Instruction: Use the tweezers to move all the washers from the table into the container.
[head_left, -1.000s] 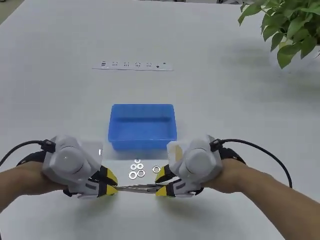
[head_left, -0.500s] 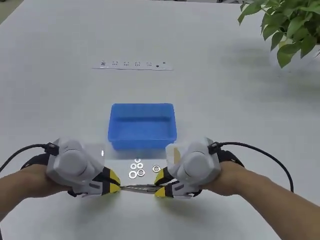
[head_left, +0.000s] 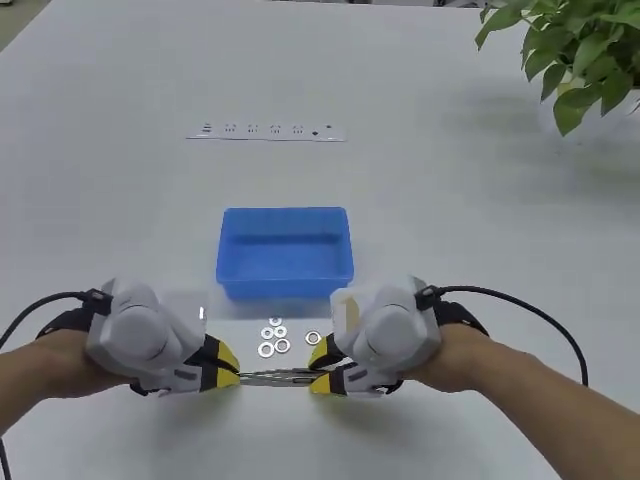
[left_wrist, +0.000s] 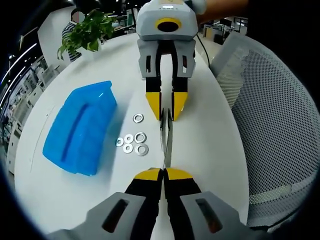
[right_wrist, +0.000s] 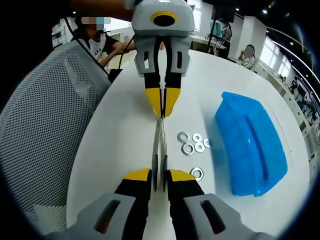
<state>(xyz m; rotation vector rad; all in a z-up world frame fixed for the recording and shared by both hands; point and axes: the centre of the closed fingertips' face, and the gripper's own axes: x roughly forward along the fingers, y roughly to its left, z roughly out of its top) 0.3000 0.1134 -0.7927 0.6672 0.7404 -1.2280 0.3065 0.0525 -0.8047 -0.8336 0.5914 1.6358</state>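
The white tabletop (head_left: 450, 200) carries everything. The blue container (head_left: 285, 250) sits in the middle of the head view with nothing in it that I can see.

Low in that view the left gripper (head_left: 228, 370) and right gripper (head_left: 322, 372) face each other with the tweezers (head_left: 275, 376) spanning between them. The left jaws are pressed together on one end. The right jaws are narrow, closed around the other end, where the two arms look spread. Which end carries the tips I cannot tell.

The washers (head_left: 273, 338) lie on the tabletop just below the container, a small cluster with one more washer (head_left: 313, 339) just to its right.

The step in hand looks like settling the grip. It would go best if one gripper ends up pinching across the two arms at mid-length, so that squeezing closes the tips. The other should let go only once that hold is firm and the tweezers lie in line with the jaws. The lone washer looks the easiest first target.
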